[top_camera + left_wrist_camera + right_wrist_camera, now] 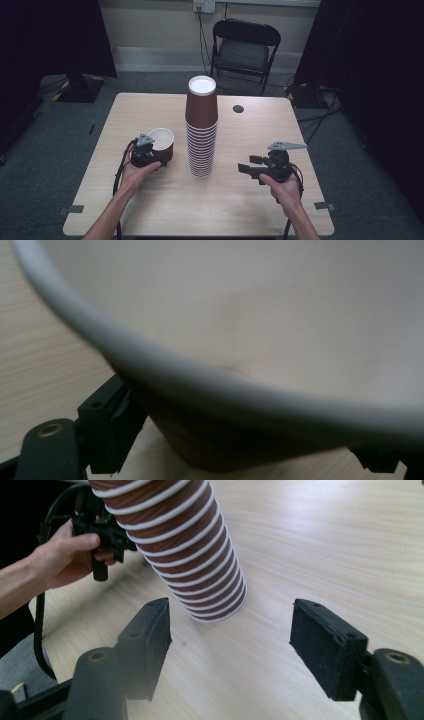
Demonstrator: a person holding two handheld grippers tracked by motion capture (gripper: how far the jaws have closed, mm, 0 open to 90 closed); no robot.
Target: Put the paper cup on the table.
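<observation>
The single paper cup (161, 142) stands upright on the wooden table (150, 210), just left of the tall stack of cups (201, 130) and apart from it, with its white mouth facing up. The left gripper (150, 150) pinches the cup's brown wall low on the near side; in the left gripper view the white rim (165, 370) looms close over the jaws, one black pad pressed against the wall at the left, the other showing under the rim at the far right. Gripping below the rim looks sensible, since the mouth stays unobstructed and the thin wall is stiffer near the base. The stack is inverted, rims down and the white base on top, so a loose cup would, I judge, have to be turned over before joining it. The right gripper (252, 168) hovers at the right of the stack with its jaws spread wide and nothing between them; its own view looks along them toward the stack's bottom rims (215, 607), probably ready to steady the column.
</observation>
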